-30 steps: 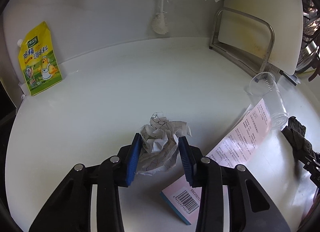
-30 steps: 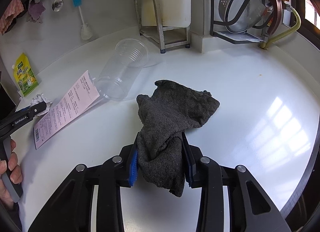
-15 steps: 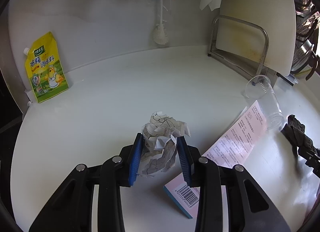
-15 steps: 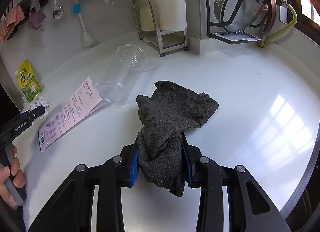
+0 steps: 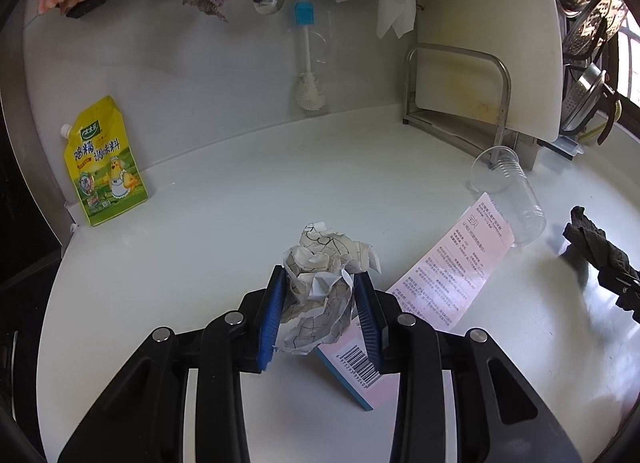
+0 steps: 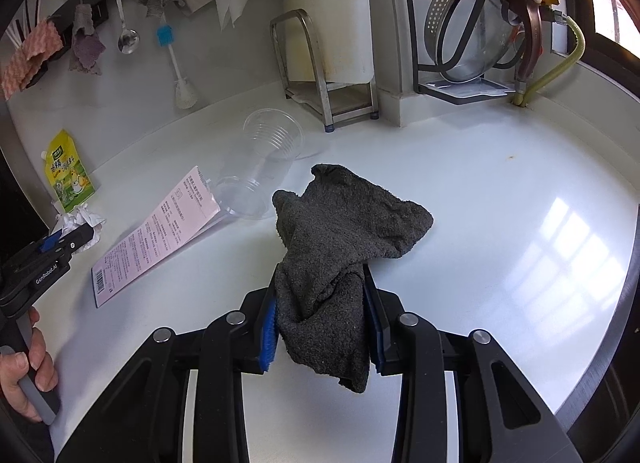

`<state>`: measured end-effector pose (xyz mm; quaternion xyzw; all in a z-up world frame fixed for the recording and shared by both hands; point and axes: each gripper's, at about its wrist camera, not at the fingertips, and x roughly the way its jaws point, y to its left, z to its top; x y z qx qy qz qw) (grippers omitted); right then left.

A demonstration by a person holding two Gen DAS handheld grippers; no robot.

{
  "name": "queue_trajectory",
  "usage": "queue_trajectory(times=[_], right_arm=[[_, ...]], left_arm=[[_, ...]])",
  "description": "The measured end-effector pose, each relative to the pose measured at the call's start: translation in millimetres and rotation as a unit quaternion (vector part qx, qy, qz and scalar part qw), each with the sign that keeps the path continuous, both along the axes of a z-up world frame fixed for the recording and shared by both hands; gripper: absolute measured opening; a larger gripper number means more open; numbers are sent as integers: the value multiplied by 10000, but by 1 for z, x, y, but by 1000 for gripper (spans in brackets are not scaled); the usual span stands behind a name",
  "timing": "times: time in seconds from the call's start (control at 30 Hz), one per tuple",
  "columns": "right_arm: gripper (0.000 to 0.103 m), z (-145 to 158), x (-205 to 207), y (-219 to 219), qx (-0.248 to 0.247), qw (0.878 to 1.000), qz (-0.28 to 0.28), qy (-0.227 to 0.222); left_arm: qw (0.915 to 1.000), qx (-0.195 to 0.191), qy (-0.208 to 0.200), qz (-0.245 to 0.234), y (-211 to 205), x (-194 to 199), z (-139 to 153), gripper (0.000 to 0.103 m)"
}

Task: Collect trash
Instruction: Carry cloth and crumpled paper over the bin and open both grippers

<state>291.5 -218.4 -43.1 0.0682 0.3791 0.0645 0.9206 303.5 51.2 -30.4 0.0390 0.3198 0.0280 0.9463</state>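
My left gripper [image 5: 320, 283] is shut on a crumpled ball of printed paper [image 5: 326, 287], held a little above the white counter [image 5: 208, 231]. Just right of it lies a flat pink leaflet [image 5: 456, 275] with a barcode end. A clear plastic cup [image 5: 508, 191] lies on its side past the leaflet. My right gripper [image 6: 322, 295] is shut on a dark grey cloth [image 6: 340, 235], whose free end rests on the counter. From the right wrist view the left gripper [image 6: 60, 243] with the paper ball [image 6: 82, 219] shows at far left, held by a hand [image 6: 24, 367].
A yellow seasoning pouch [image 5: 104, 163] leans on the back wall at left. A brush [image 5: 306, 75], spoon and rags hang on the wall. A cutting board in a metal stand [image 5: 472, 103] and a rack with a steel colander [image 6: 472, 27] sit at the back right.
The left gripper closed tighter on the paper ball and lifted it up and back, so more of the wall shows. The right gripper and cloth stayed put.
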Motion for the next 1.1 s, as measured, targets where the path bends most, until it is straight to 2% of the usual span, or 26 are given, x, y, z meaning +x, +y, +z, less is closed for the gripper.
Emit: queue_trajectory(times=[0.3,0.67,0.77,0.87,1.0,1.1], right_arm=[[34,11,-25,10,-291,9988,37,-381],[34,9,-90,4,-429,9972,-53,-612],[34,10,-115,5,-374,9975,-107,-598],[34,15,-147,8,-241,9974,-160,-660],[34,12,-190,14,-93,9975,-244,-659],[34,6,-222,20,-4,9977,-300,-607]], left_arm=[[9990,183,-386,-97,-9,-25,12,35],[9983,130,-569,-80,0,-73,17,35],[9985,8,-551,63,8,-99,15,35],[9984,68,-547,141,10,-136,10,35],[9984,-133,-548,3,11,-181,12,35],[9979,-66,-644,-66,7,-211,14,35]])
